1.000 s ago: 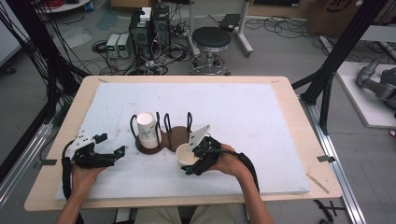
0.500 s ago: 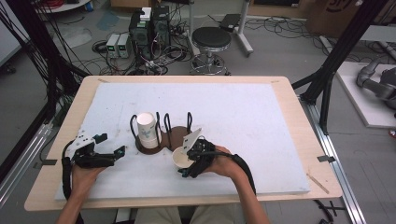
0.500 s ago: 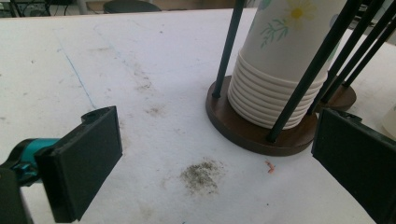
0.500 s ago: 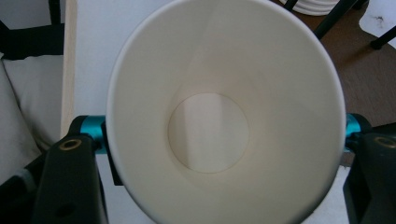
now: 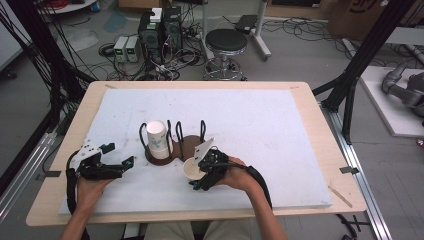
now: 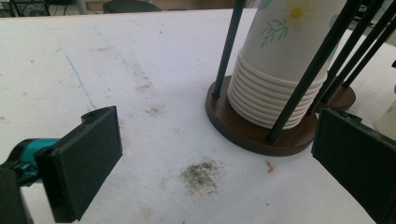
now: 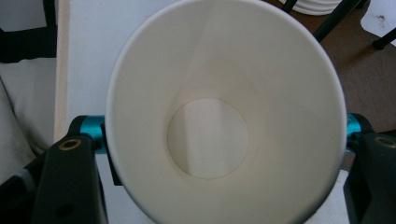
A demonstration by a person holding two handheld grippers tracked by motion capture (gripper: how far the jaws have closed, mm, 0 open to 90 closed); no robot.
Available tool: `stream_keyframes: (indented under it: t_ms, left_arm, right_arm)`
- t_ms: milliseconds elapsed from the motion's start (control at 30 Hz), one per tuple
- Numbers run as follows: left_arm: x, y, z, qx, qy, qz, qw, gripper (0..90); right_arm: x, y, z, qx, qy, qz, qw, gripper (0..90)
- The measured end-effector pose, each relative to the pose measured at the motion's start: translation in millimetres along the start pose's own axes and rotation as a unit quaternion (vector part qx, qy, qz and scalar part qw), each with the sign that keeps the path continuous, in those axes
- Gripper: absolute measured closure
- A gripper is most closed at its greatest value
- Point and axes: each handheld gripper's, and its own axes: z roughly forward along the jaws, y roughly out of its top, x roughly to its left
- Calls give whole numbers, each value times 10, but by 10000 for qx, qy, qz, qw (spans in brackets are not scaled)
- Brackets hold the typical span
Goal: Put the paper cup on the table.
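Landmark: brown two-bay cup holder [image 5: 172,150].

Right gripper [image 5: 199,176], just in front of the holder's right bay: jaws closed on a single paper cup [image 5: 192,169], pads against opposite walls, mouth turned toward its camera [image 7: 224,116].

Left gripper [image 5: 107,167], left of the holder, apart from it: jaws wide, nothing between them.

Holder's left bay: nested cup stack [image 5: 158,139], upside down between the black rods [image 6: 280,70].

Holder's right bay: bare base.

Judgement: one cup is separated and in hand; setting it into the right bay is left. Stack count unclear, so further transfers probably remain.
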Motion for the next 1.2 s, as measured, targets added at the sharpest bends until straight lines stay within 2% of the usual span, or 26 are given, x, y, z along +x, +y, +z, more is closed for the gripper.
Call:
stream_keyframes:
  t_ms: [467, 967, 1200]
  left_arm:
    - [1, 0, 0, -1, -12, 1, 10000, 17]
    - [3, 0, 0, 4, -29, -2, 10000, 17]
    - [4, -1, 1, 6, -22, -6, 10000, 18]
  right_arm:
    - [-31, -50, 69, 23, 106, 107, 9999, 184]
    - [-31, -105, 24, -116, 140, 197, 9996, 157]
    - [-37, -199, -32, -210, 122, 278, 9993, 151]
